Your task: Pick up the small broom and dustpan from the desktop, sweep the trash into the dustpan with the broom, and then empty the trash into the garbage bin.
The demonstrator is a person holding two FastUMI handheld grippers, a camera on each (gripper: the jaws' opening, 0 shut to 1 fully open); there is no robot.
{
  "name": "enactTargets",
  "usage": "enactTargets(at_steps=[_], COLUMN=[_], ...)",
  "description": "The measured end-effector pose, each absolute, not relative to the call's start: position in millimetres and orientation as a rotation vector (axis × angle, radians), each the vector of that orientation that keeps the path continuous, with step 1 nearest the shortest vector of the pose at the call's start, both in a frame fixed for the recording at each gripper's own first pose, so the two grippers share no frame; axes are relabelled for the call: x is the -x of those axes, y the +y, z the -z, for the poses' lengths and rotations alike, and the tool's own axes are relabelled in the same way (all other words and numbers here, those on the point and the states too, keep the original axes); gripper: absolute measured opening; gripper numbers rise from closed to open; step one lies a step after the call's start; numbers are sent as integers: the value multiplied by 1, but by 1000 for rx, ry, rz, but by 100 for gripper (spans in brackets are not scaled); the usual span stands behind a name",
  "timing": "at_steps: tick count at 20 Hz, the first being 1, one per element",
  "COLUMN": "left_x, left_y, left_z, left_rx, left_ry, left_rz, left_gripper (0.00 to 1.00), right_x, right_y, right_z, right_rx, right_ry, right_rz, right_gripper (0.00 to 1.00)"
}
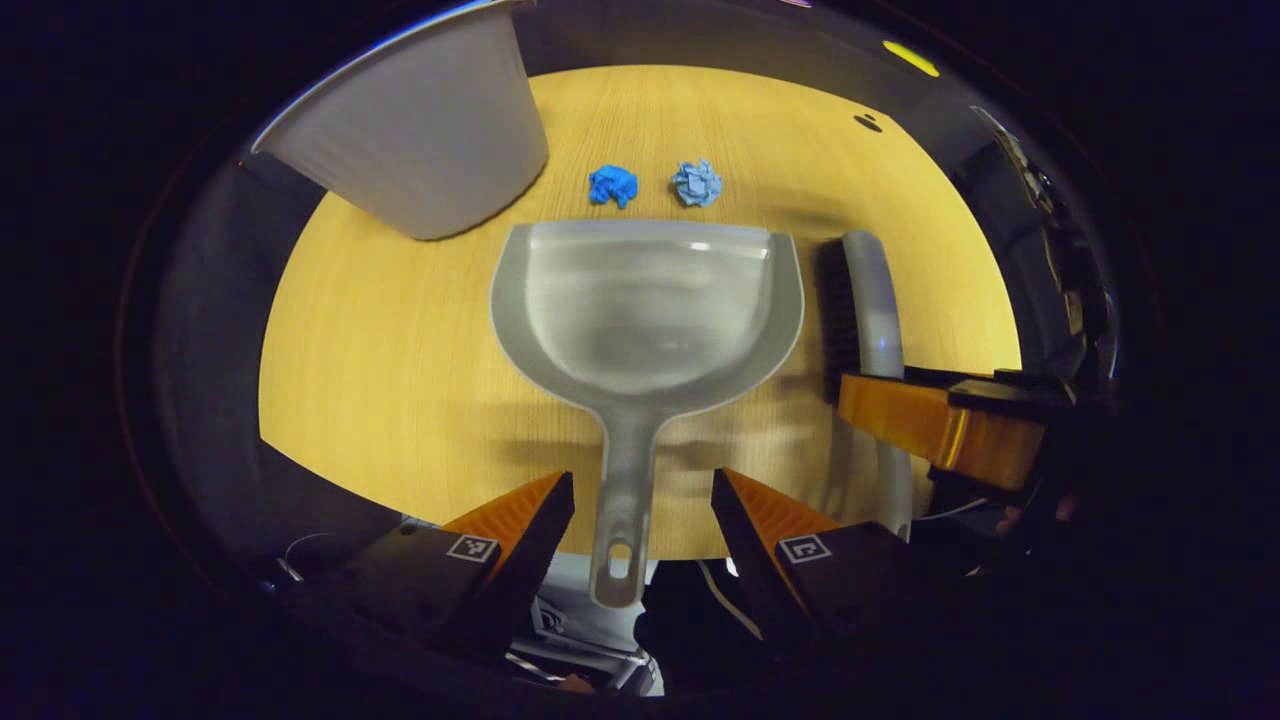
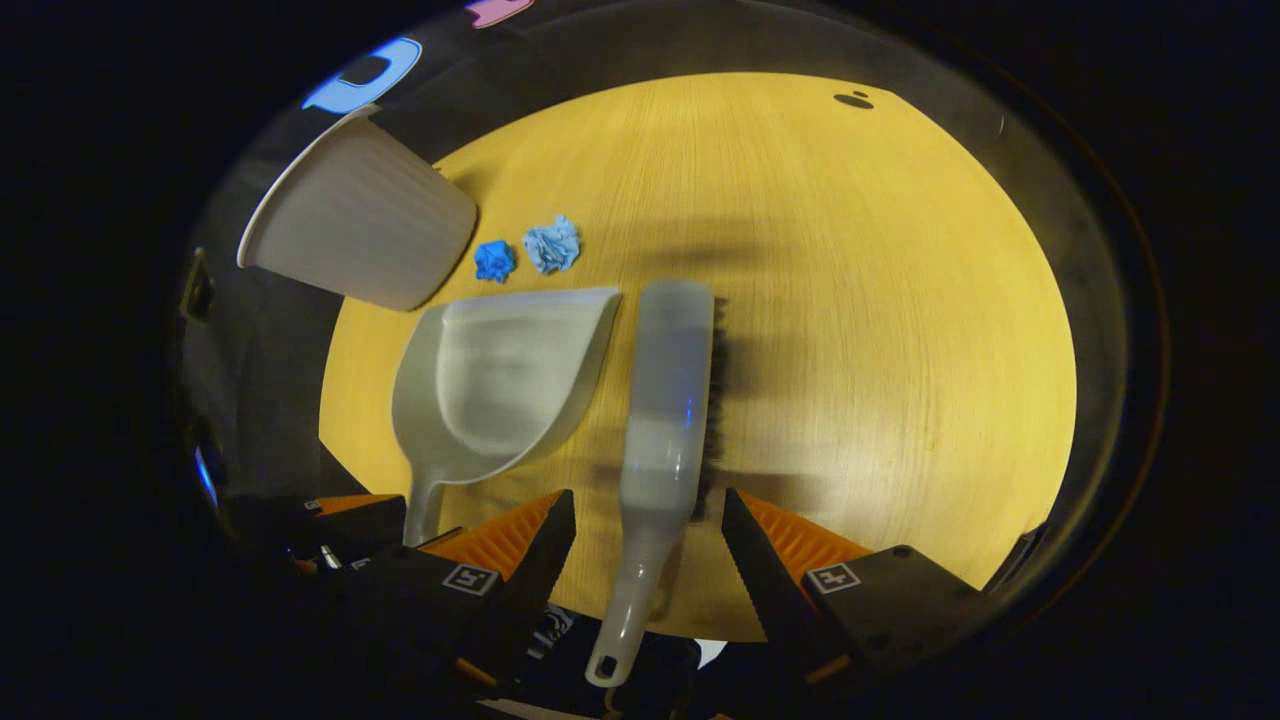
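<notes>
Left gripper view. The wooden desktop point(image 1: 400, 330) spans the middle of the frame. The white garbage bin point(image 1: 420, 140) stands at upper left. The grey dustpan point(image 1: 645, 300) lies flat at centre, its mouth toward the top of the frame, its handle running down between the fingers of the left gripper point(image 1: 643, 500). The jaws stand released, one finger on either side of the handle and clear of it. The small broom point(image 1: 870, 310) lies just right of the pan, bristles facing the pan; the right gripper point(image 1: 950, 425) reaches in over the broom's handle from the right edge. Two crumpled paper balls, a dark blue scrap point(image 1: 613, 186) and a pale blue scrap point(image 1: 697, 184), lie just beyond the pan's lip.

Right gripper view. The desktop point(image 2: 880, 300) spans the middle; the bin point(image 2: 360, 225) stands at upper left; the dustpan point(image 2: 500, 385) lies left of centre. The broom point(image 2: 665, 400) runs down the centre, its handle between the fingers of the right gripper point(image 2: 648, 525). These jaws also stand released, apart from the handle on both sides. The two scraps point(image 2: 494, 260) point(image 2: 553, 244) lie near the bin's base, above the pan.
</notes>
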State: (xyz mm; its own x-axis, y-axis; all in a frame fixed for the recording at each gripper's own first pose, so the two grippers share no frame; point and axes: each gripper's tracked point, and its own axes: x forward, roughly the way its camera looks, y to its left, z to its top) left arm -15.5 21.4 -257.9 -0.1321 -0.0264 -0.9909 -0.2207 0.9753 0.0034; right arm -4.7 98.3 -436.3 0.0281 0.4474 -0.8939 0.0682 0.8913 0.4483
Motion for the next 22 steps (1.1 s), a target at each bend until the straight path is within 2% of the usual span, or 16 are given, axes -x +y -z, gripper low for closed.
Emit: enactTargets(at_steps=[1,2,3,7,9,10,12,13,14,15,17,18,19,20,21,22], left_x=[15,11,7,2,-5,-7,-11,-13,-13,-13,-11,-10,-8,-8,-9,-8], left_y=[26,33,38,56,57,54,45,41,41,42,44,42,41,41,42,42], left_z=[257,258,261,284,292,296,297,298,301,297,298,299,300,301,298,298], left_rx=[179,157,133,89,77,78,113,123,118,117,131,151,167,163,157,155], left_ry=[1726,1738,1754,1799,1795,1808,1823,1818,1826,1832,1859,1868,1878,1876,1871,1863], left_rz=[-169,-173,-158,-134,-107,-91,-47,-31,-25,-19,-20,-44,-58,-53,-44,-39], left_gripper=[84,85,85,86,86,86,83,78,66,64,59,53,41,34,34,32], right_x=[5,5,5,6,7,6,10,10,10,12,8,7,7,7,8,12], right_y=[99,100,102,108,109,109,106,106,107,105,109,112,115,115,115,115], right_z=[438,439,442,449,453,456,461,464,466,467,468,468,467,466,468,468], right_rx=[-423,-429,-431,-405,-390,-379,-344,-329,-317,-291,-291,-293,-293,-284,-279,-275], right_ry=[1542,1554,1567,1593,1609,1613,1633,1635,1636,1638,1631,1627,1626,1628,1630,1651], right_rz=[-306,-298,-283,-236,-199,-178,-153,-138,-136,-132,-131,-147,-174,-194,-197,-190], right_gripper=[95,100,95,95,75,79,67,67,70,56,45,47,45,49,51,43])
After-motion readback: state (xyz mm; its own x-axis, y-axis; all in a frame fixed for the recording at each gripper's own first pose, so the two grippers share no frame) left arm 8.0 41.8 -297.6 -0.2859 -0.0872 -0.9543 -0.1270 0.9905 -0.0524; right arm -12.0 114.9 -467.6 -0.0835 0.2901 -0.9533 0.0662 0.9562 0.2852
